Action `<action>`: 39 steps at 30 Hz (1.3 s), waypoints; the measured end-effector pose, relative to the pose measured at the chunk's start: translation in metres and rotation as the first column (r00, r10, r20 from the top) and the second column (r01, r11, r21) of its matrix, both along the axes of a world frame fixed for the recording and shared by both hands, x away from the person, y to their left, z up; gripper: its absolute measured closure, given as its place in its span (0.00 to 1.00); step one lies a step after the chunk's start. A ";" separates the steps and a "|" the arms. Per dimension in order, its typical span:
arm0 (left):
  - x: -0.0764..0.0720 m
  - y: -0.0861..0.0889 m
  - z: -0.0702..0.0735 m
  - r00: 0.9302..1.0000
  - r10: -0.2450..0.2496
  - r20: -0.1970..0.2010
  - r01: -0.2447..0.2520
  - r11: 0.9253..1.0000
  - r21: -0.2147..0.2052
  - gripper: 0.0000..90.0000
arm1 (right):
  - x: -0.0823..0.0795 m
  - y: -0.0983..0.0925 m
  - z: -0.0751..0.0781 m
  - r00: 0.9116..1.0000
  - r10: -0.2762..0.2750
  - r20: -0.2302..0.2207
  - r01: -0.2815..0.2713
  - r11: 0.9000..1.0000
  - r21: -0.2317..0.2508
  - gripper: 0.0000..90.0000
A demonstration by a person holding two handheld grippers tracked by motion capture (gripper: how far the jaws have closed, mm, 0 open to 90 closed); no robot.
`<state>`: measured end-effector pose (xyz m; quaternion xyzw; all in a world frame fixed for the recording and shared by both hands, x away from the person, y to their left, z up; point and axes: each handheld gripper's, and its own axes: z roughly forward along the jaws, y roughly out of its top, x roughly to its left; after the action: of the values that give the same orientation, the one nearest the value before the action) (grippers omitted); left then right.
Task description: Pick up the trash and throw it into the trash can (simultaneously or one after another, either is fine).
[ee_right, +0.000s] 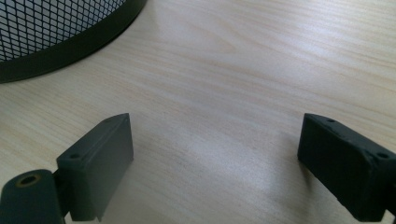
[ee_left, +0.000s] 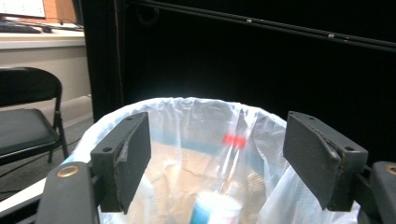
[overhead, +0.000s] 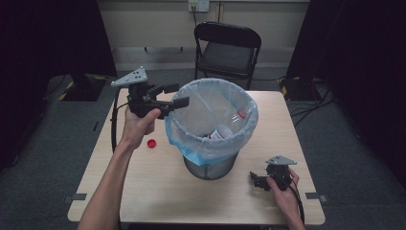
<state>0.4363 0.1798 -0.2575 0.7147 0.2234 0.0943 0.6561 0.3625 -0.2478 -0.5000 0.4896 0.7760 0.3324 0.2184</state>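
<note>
Over the bin's (overhead: 210,125) rim, the left hand-held gripper (overhead: 174,96) hangs with jaws apart and empty — a bottle (overhead: 229,125) lies inside. Right hand-held gripper (overhead: 254,178) rests open on the counter (overhead: 158,187) — idle.

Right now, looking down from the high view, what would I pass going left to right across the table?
Left claw held above the table → red bottle cap → wire bin lined with a pale bag, bottles inside → right claw down by the tabletop.
</note>
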 end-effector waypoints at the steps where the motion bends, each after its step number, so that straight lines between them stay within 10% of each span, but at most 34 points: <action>1: 0.000 0.000 0.000 1.000 0.000 0.000 0.000 1.000 0.000 0.26 | 0.000 0.000 0.000 1.000 0.000 0.000 0.000 1.000 0.000 0.11; 27: -0.006 0.084 -0.055 0.980 0.188 -0.062 -0.183 0.980 0.081 0.30 | 0.000 0.000 0.000 1.000 0.000 0.000 0.000 1.000 0.001 0.11; 39: -0.003 0.103 -0.108 0.948 0.296 -0.113 -0.268 0.940 0.211 0.31 | 0.000 0.000 0.000 1.000 -0.002 -0.002 0.002 1.000 0.002 0.11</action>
<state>0.4335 0.2829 -0.3660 0.7403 0.3599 0.1573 0.5456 0.3624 -0.2477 -0.5000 0.4908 0.7755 0.3323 0.2175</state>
